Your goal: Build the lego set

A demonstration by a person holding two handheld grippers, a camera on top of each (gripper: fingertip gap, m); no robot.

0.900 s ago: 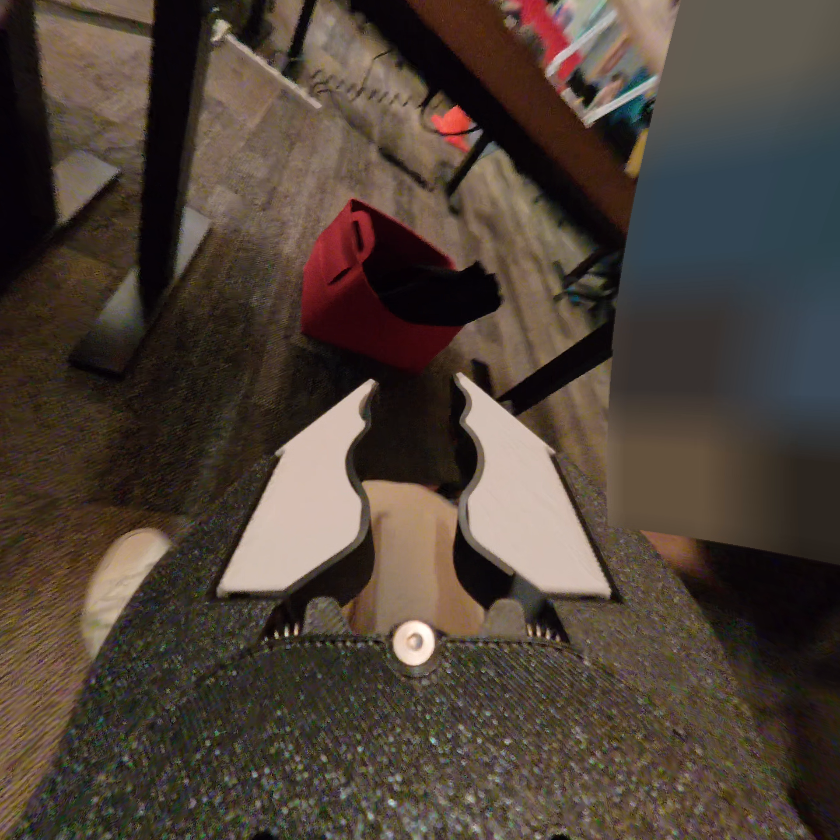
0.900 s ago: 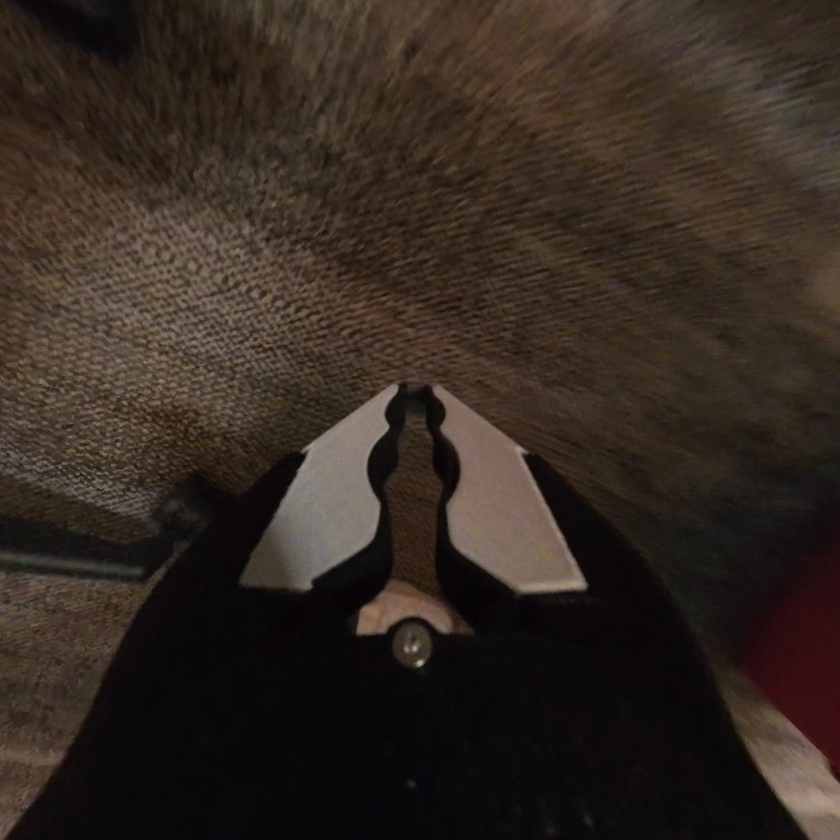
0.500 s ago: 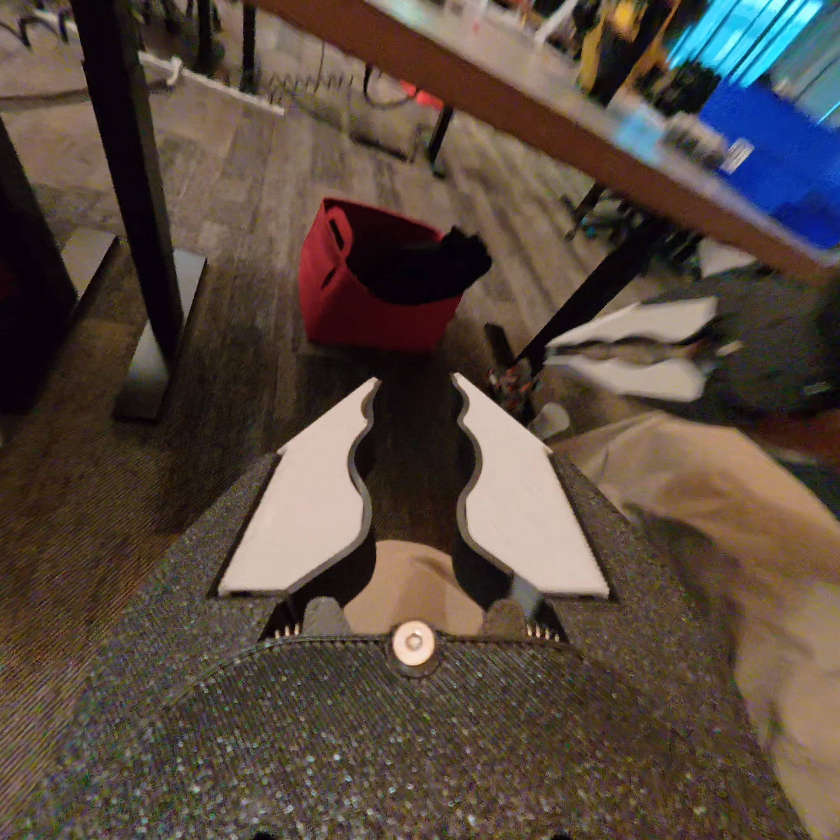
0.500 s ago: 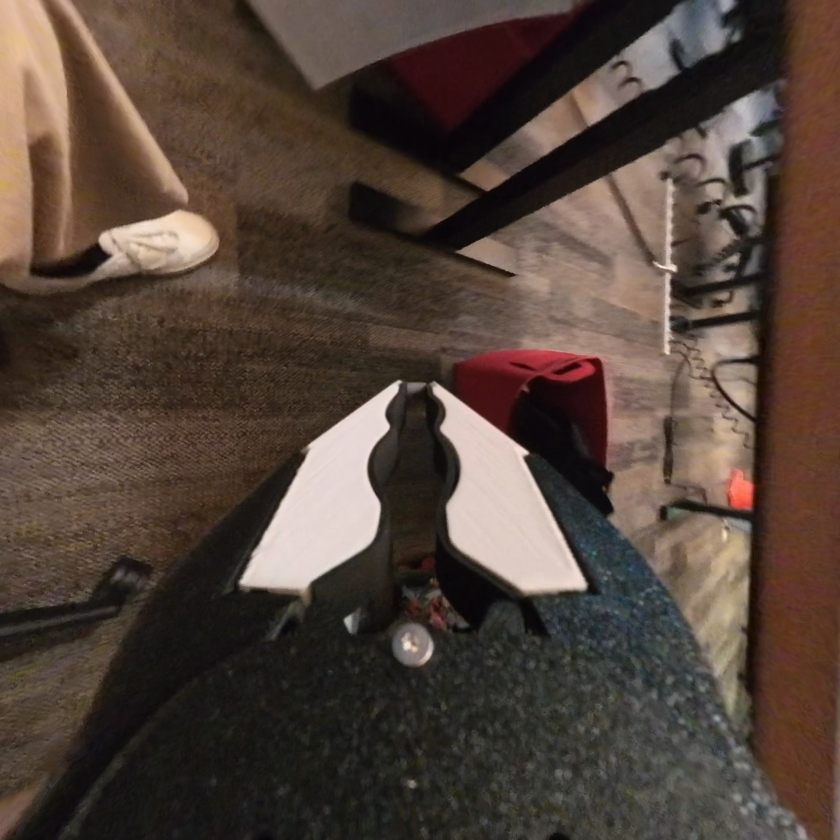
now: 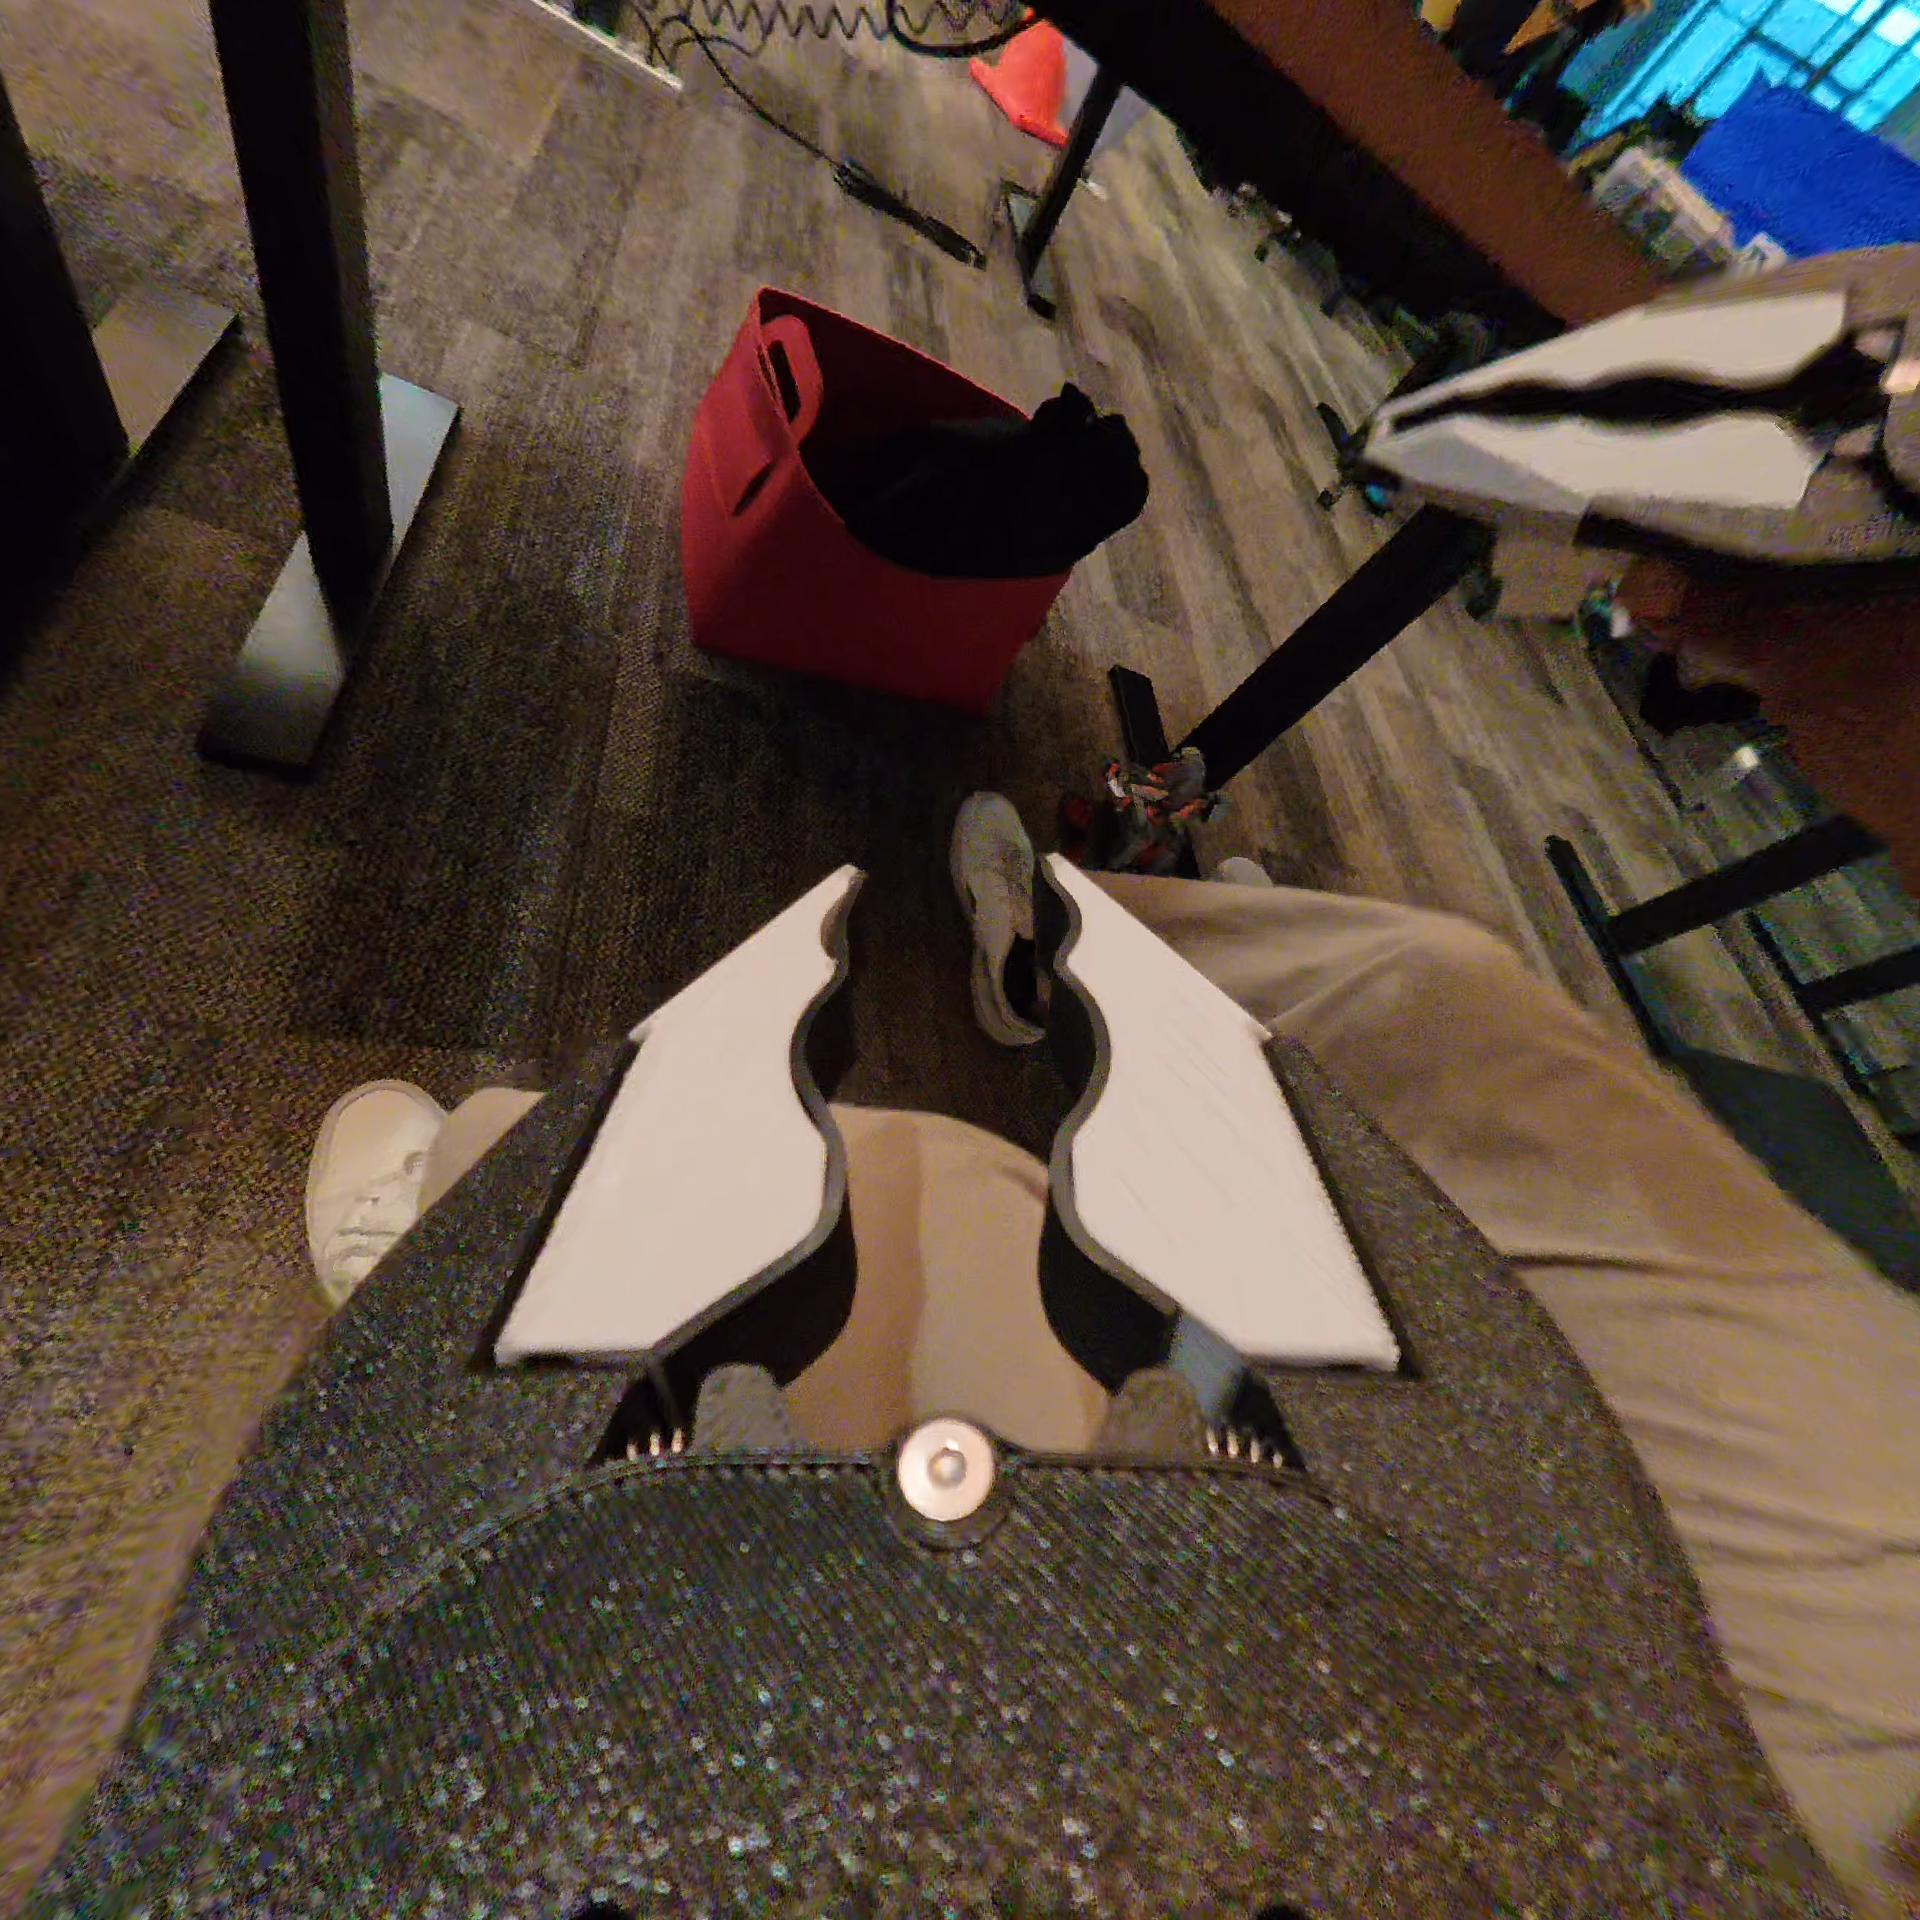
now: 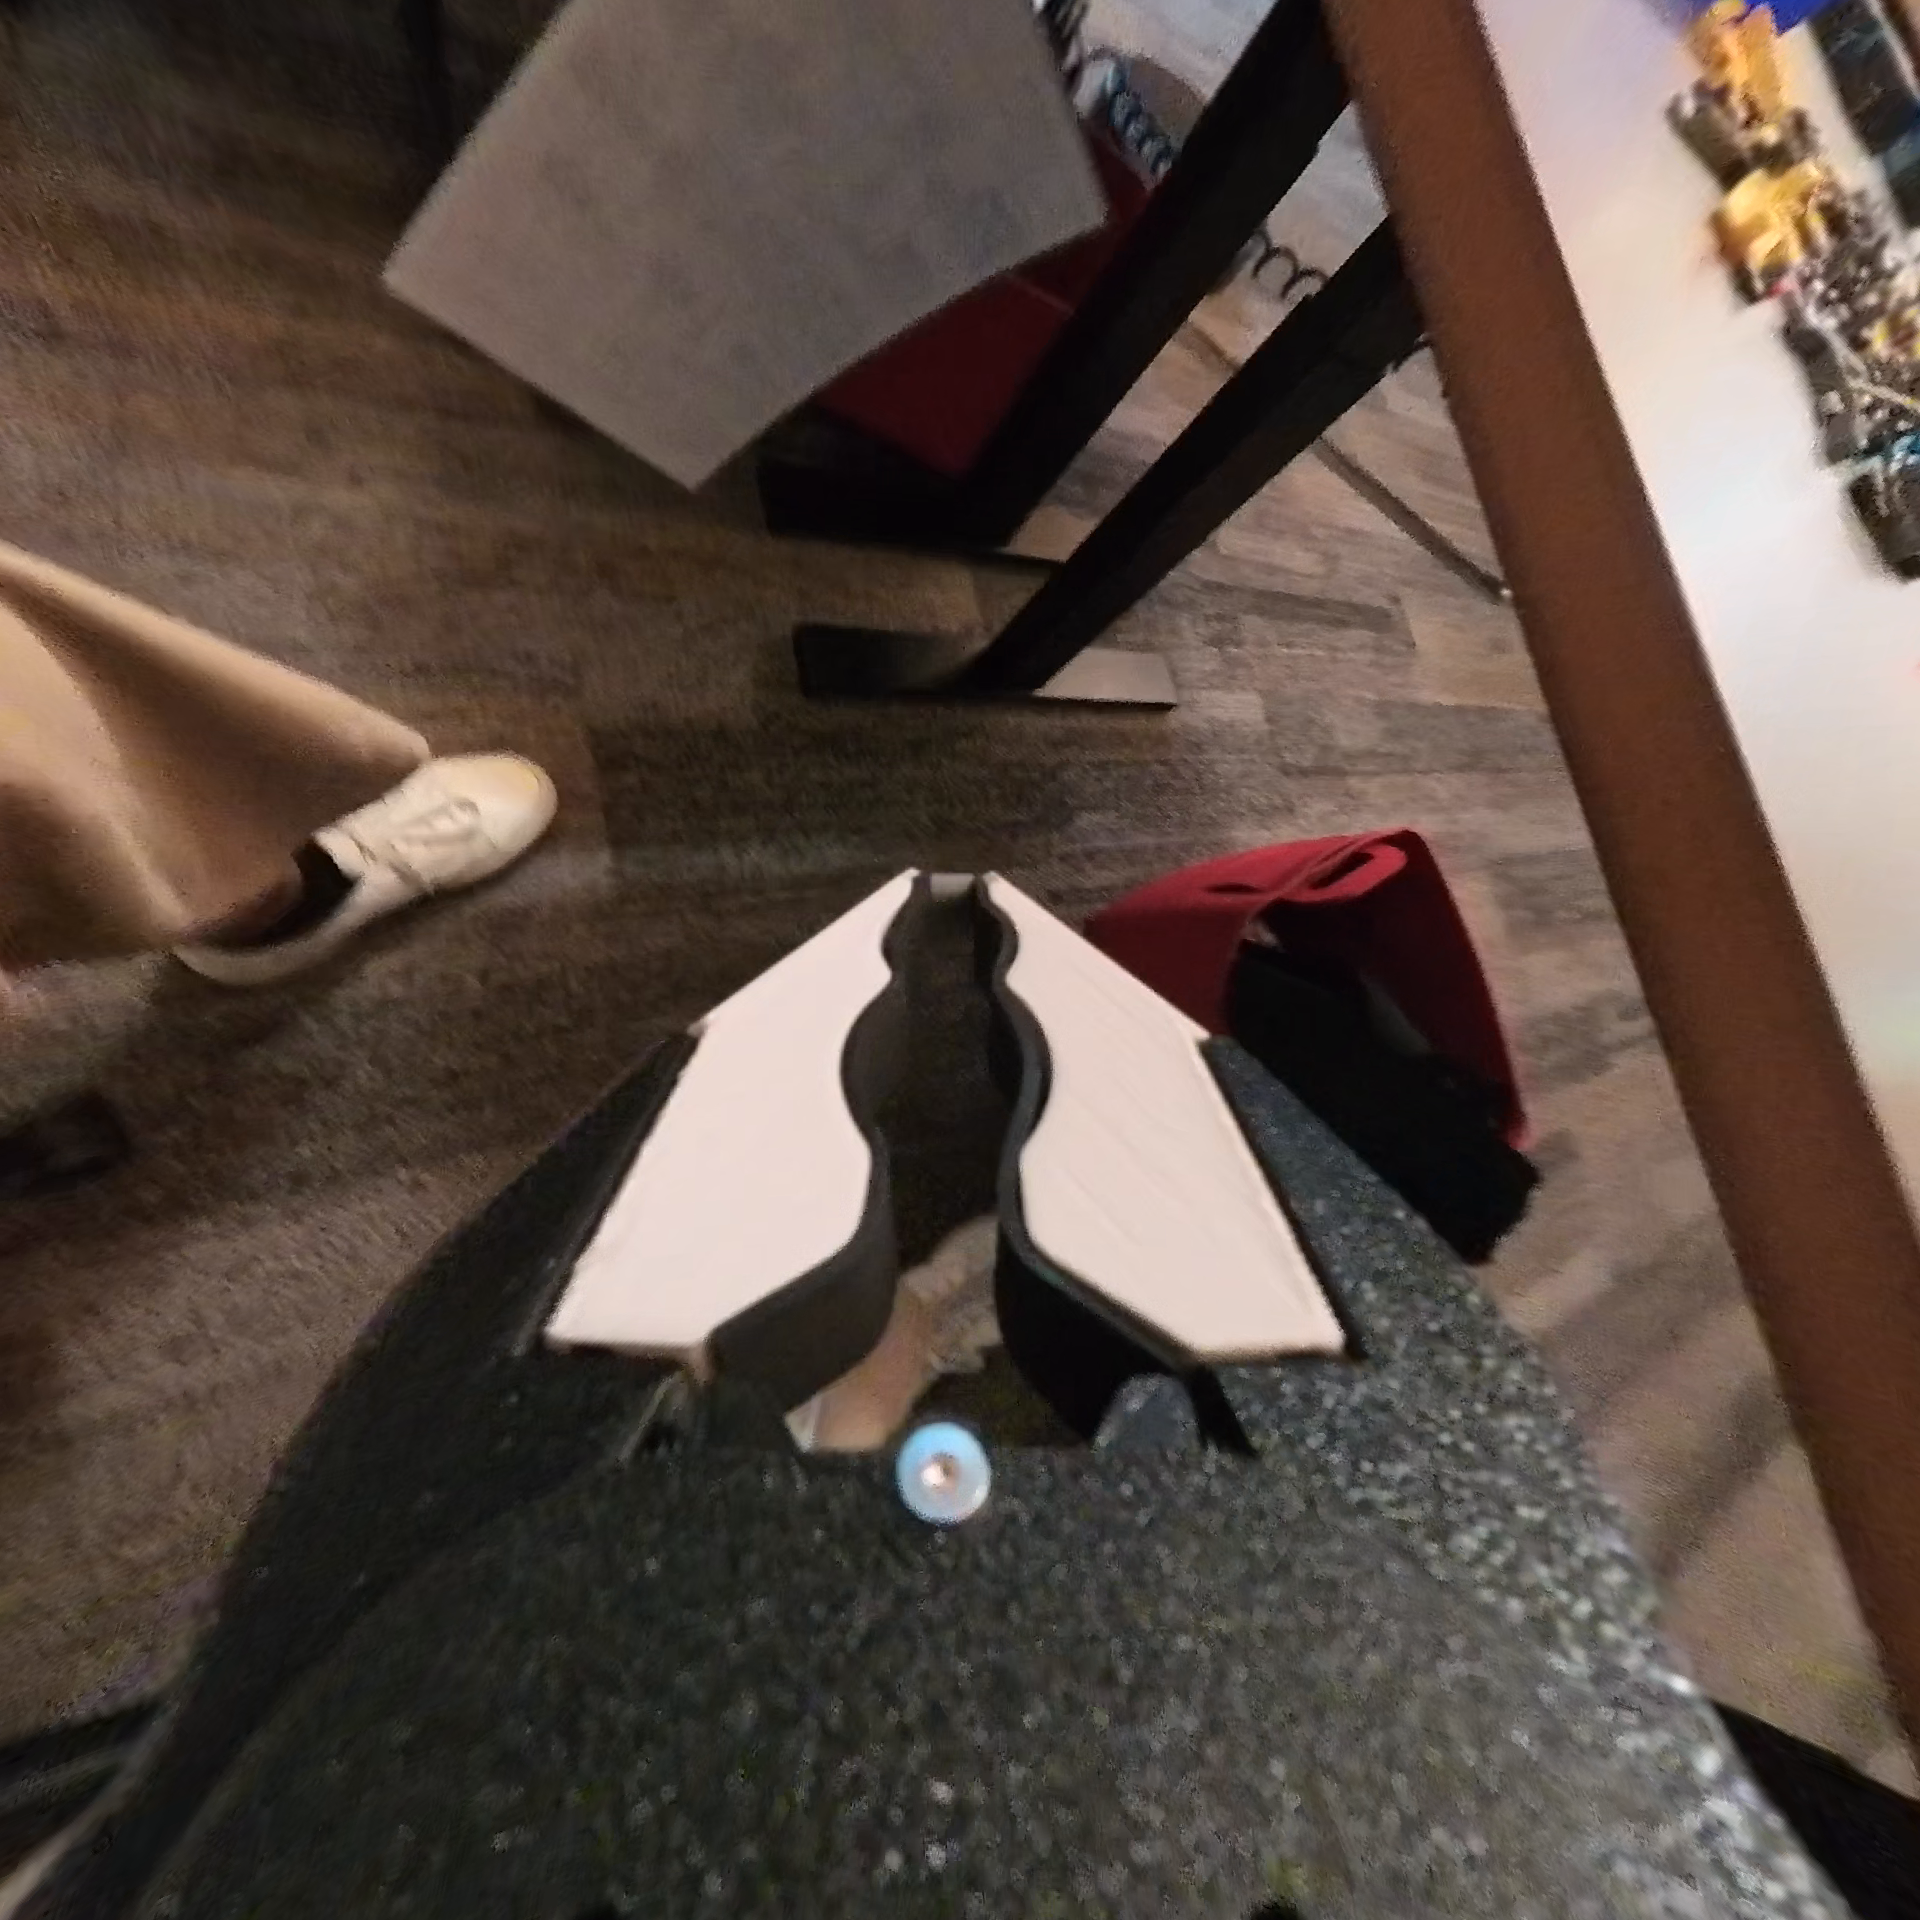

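Observation:
My left gripper (image 5: pixel 951 883) is open and empty, held above the carpet over a person's beige trouser legs (image 5: pixel 1455 1143) and a grey-white shoe (image 5: pixel 992 914). A red felt basket (image 5: pixel 790 561) stands on the floor ahead of it, with black cloth (image 5: pixel 987 478) bulging over its rim. My right gripper (image 6: pixel 945 883) is shut with nothing between the tips; it also shows in the left wrist view (image 5: pixel 1377 442), high at the right. In the right wrist view the red basket (image 6: pixel 1351 883) with the black cloth (image 6: pixel 1371 1091) lies just right of the fingers.
Black table legs with flat feet (image 5: pixel 301 416) stand left of the basket. A brown table edge (image 6: pixel 1610 727) runs down the right. A slanted black leg (image 5: pixel 1330 634) sits right of the basket. A white shoe (image 6: pixel 416 831) is on the carpet. An orange cone (image 5: pixel 1023 78) and cables lie far back.
Both cameras have swung. The right gripper has risen from pointing at the carpet to near the table edge and stays shut. The left gripper stays open; the person's legs now fill its lower view.

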